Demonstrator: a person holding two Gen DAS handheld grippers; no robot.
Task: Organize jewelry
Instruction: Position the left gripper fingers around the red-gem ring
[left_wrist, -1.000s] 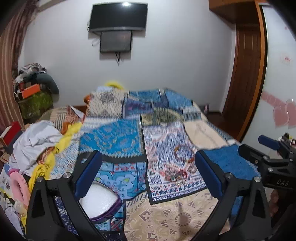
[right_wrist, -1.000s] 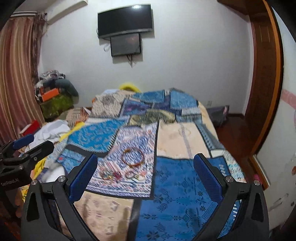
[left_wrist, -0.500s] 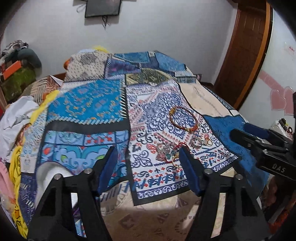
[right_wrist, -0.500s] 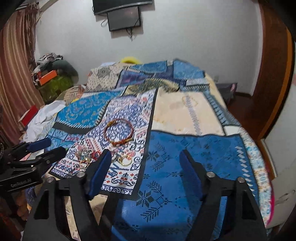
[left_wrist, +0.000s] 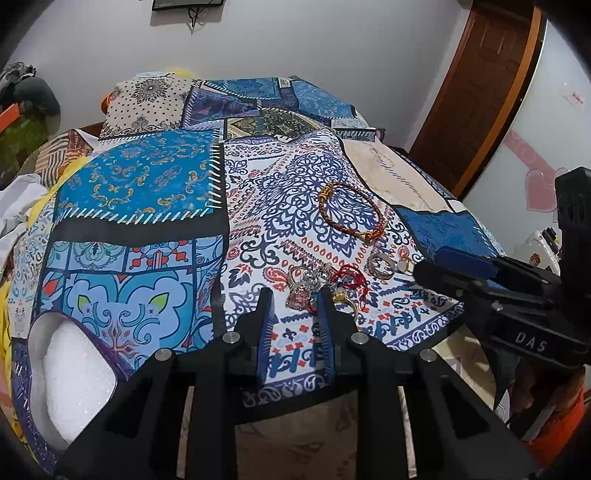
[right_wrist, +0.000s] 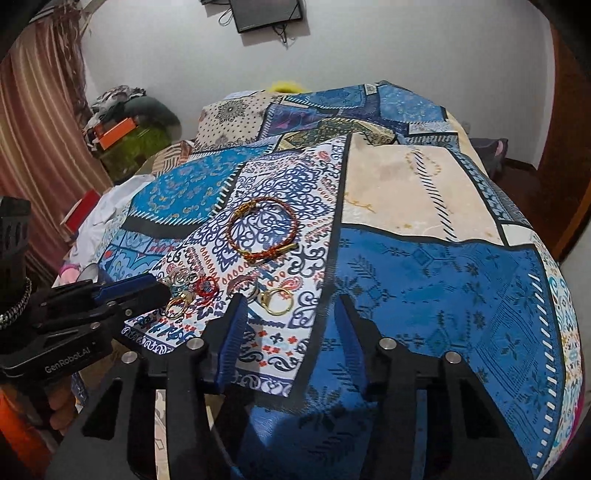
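The left gripper (left_wrist: 293, 295), jaws just narrowed and empty, hovers at six o'clock of the tangled cluster of small rings and red bead loops (left_wrist: 325, 282) on the blue-and-white patterned bedspread panel (left_wrist: 295, 192). The right gripper (right_wrist: 291, 306), half-closed and empty, sits beside the gold ring (right_wrist: 277, 301). Tangled pieces may lift together.

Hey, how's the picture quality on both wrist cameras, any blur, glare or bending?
Left wrist: sharp, evenly lit, bracelet crisp; fisheye bows the door frame, corners black. Right wrist: equally sharp, curtain curves at the edge, soft shadow on the blue cloth beneath the right gripper; no glare.
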